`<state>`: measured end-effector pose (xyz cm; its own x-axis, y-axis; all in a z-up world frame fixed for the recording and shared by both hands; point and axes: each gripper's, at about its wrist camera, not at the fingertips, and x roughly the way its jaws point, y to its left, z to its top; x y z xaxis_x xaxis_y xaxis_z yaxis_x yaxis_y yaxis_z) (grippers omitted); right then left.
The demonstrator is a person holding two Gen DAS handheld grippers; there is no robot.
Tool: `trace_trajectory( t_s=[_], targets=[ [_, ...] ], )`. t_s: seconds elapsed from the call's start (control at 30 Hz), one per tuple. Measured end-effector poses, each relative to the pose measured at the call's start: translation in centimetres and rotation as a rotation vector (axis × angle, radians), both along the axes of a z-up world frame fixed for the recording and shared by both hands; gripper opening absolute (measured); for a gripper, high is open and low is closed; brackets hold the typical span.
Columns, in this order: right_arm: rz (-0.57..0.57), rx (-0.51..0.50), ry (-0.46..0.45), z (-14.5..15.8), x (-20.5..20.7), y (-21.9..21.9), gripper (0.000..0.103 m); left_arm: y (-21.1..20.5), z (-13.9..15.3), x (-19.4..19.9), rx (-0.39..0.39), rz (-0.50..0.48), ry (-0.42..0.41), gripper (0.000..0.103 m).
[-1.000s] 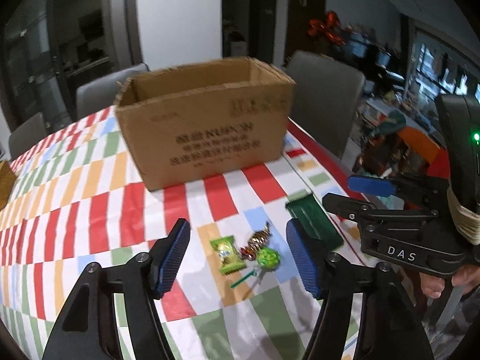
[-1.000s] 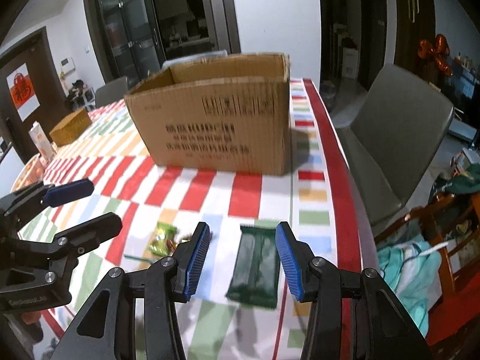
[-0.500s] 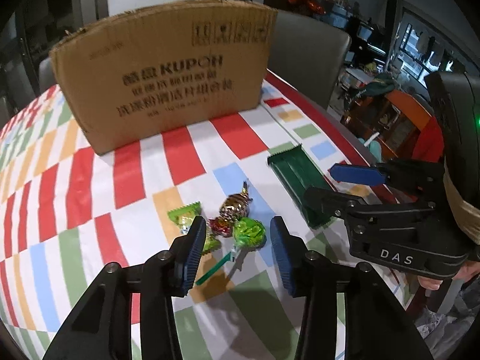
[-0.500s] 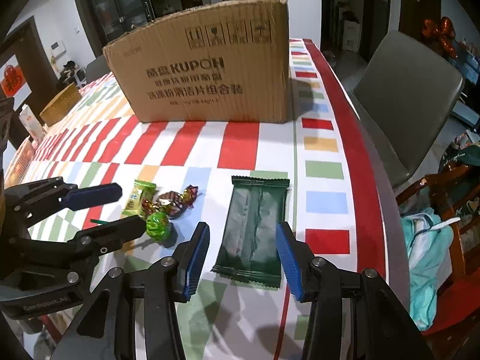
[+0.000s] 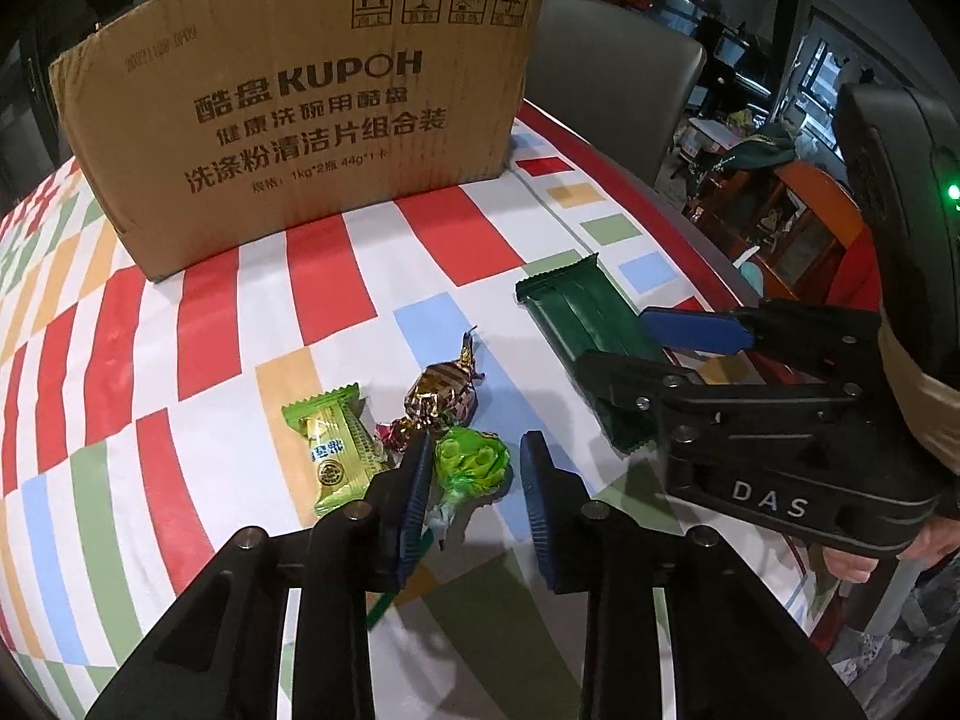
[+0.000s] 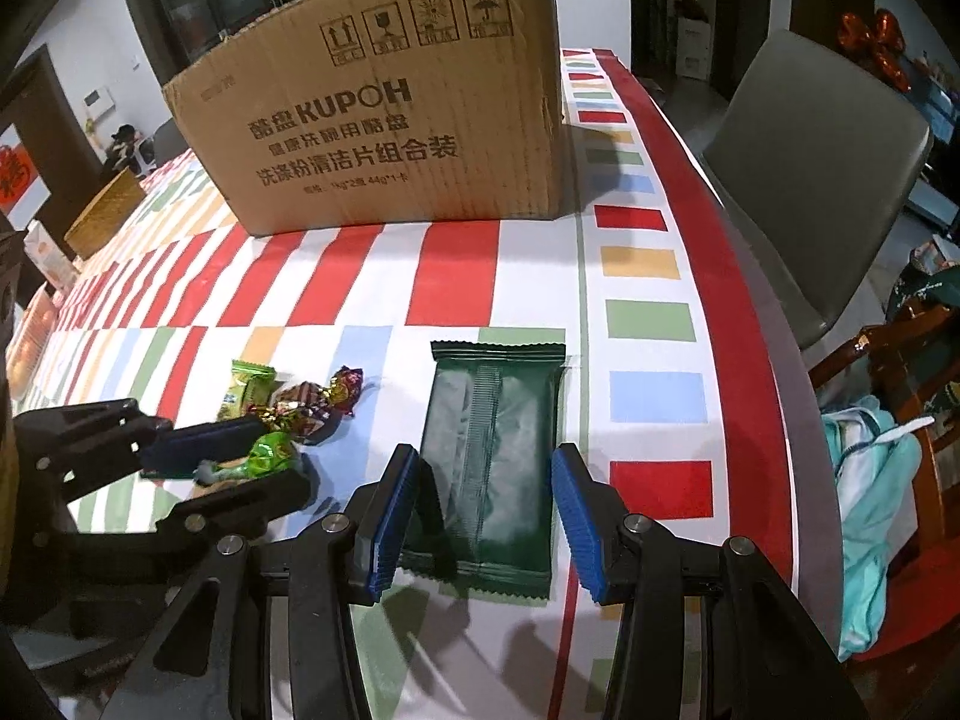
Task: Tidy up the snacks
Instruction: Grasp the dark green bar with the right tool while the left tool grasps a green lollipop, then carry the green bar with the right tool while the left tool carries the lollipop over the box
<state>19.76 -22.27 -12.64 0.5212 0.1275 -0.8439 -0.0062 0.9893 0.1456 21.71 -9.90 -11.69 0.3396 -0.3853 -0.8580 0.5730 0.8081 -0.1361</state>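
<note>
The left gripper is closing, with the green lollipop between its jaws; the pads are not yet pressed on it. The wrapped head should be pinched, not the thin stick, and the gold candy just beside it must be left out. The right gripper stands released astride the dark green packet, near the right edge of the table. The cardboard box is placed farther back.

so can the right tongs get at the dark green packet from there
Probably yes: the right tongs stand open astride the dark green packet, nothing lies on it, and the left tongs are off to one side.
</note>
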Motion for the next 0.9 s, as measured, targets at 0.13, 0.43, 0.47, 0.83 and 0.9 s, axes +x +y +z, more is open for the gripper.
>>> trace_trajectory(
  t_s=[0.13, 0.43, 0.47, 0.83, 0.9],
  targets=[
    [0.004, -0.011, -0.005, -0.1, 0.2, 0.3, 0.047, 0.4, -0.2, 0.2, -0.024, 0.024, 0.019, 0.026],
    [0.024, -0.053, -0.019, -0.1, 0.3, 0.9, 0.045, 1.5, 0.5, -0.1, -0.07, 0.097, 0.028, 0.026],
    [0.027, -0.055, -0.021, -0.1, 0.3, 1.0, 0.044, 1.6, 0.6, -0.2, -0.071, 0.103, 0.025, 0.026],
    [0.037, -0.056, -0.076, 1.8, -0.6, 1.4, 0.042, 3.2, 3.0, -0.9, -0.112, 0.176, -0.018, 0.026],
    [0.04, -0.055, -0.093, 2.5, -0.9, 1.4, 0.042, 3.6, 3.7, -0.9, -0.126, 0.184, -0.032, 0.026]
  ],
)
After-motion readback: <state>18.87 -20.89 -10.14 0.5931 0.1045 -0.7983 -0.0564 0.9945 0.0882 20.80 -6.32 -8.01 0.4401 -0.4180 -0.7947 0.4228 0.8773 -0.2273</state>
